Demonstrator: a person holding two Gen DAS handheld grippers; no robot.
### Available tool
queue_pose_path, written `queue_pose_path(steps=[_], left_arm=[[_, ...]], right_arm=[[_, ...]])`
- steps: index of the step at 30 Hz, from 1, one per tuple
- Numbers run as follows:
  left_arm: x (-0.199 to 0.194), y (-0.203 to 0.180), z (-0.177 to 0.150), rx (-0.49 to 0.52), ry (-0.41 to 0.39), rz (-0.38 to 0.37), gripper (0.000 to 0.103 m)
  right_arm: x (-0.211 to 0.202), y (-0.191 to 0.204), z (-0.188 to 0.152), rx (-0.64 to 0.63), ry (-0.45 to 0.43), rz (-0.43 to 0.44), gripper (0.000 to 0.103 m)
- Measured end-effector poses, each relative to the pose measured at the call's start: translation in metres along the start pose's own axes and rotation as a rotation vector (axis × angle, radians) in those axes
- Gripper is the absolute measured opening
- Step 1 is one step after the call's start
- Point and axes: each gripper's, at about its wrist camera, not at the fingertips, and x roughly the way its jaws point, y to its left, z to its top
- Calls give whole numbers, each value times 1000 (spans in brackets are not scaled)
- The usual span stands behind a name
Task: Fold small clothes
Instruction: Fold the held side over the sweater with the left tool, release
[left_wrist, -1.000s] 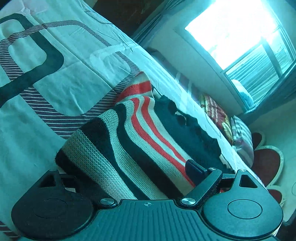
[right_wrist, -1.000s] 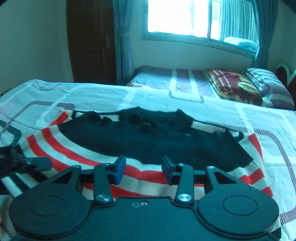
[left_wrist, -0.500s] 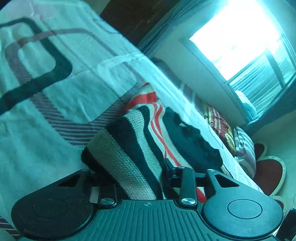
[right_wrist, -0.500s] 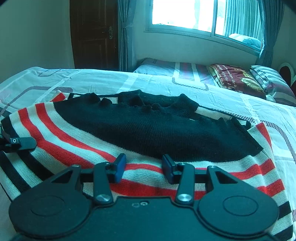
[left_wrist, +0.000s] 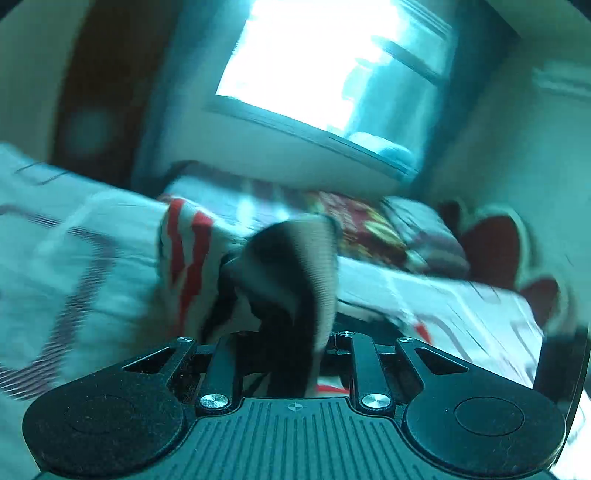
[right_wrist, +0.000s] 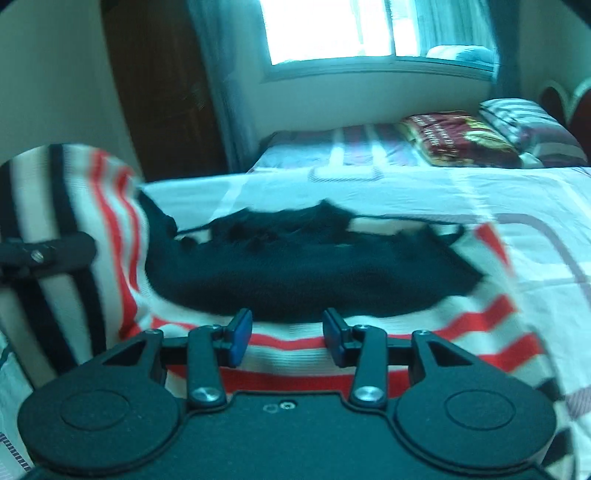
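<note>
A small knitted sweater (right_wrist: 314, 266), black in the middle with white, red and black stripes, lies on the bed. My left gripper (left_wrist: 291, 332) is shut on the sweater's striped hem (left_wrist: 295, 266) and holds it lifted; that raised edge shows at the left of the right wrist view (right_wrist: 66, 206), with the left gripper's finger (right_wrist: 48, 254) on it. My right gripper (right_wrist: 286, 332) is open, its blue pads just above the striped cloth near the black part, holding nothing.
The bed sheet (right_wrist: 480, 199) is white with grey line patterns. Pillows (right_wrist: 458, 136) lie at the far end under a bright window (right_wrist: 325, 29). A dark wooden door (right_wrist: 162, 92) stands at the back left. A red headboard (left_wrist: 495, 251) is at the right.
My left gripper closed on the striped hem and lifted it up and over toward the black part. My right gripper stayed open over the sweater's near edge.
</note>
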Motion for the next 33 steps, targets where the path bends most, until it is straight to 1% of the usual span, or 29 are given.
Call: queue_pose_path(steps=[2,5,6,7,9,12,14,15,16,17,18,19,20,22,25,29,31,33], left_arm=[[11,-24,-5,61,33,-50,20],[29,-57,-23,136,121,-127,20],[34,-65,-32,153,155,-142,20],[37,-70,-39,161,176,-138,20],[37,-76,-47,172,196,-128,20],[25,-85,-45,238,210,-116,21],[13,-93,-44,289,205,-101,21],[7,-96,-44,319,203,-91,24],[4,-95,-43,336,207,-86,35],[0,-91,-41,338,212,-93,43],[-8,-87,-40,335,209,-101,58],[-16,-84,-39,336,196,-98,63],[-24,-84,-37,345,179,-94,64],[-37,-81,-29,342,164,-83,64],[-50,-61,-14,282,140,-30,64],[-62,-18,4,158,87,61,64],[-58,-1,9,131,87,136,64],[-37,9,9,108,126,188,64]], right_arm=[[-12,-19,1,23,-10,-19,42],[-25,-47,-2,59,-15,-54,42],[-28,-57,-4,74,-12,-64,42],[-31,-66,-6,93,-3,-69,42],[-34,-83,-11,143,20,-51,42],[-40,-99,-15,226,28,-12,44],[-43,-102,-15,274,23,36,45],[-43,-101,-13,285,24,61,45],[-43,-99,-10,291,25,92,46],[-43,-95,-6,295,25,120,50],[-42,-92,-3,298,26,143,56],[-40,-89,0,300,31,161,60],[-37,-85,4,300,40,178,66],[-32,-77,8,293,66,213,67],[-21,-70,12,312,112,241,67],[-9,-77,17,392,132,289,67],[-5,-77,19,402,140,298,69],[-1,-74,22,406,133,301,74]])
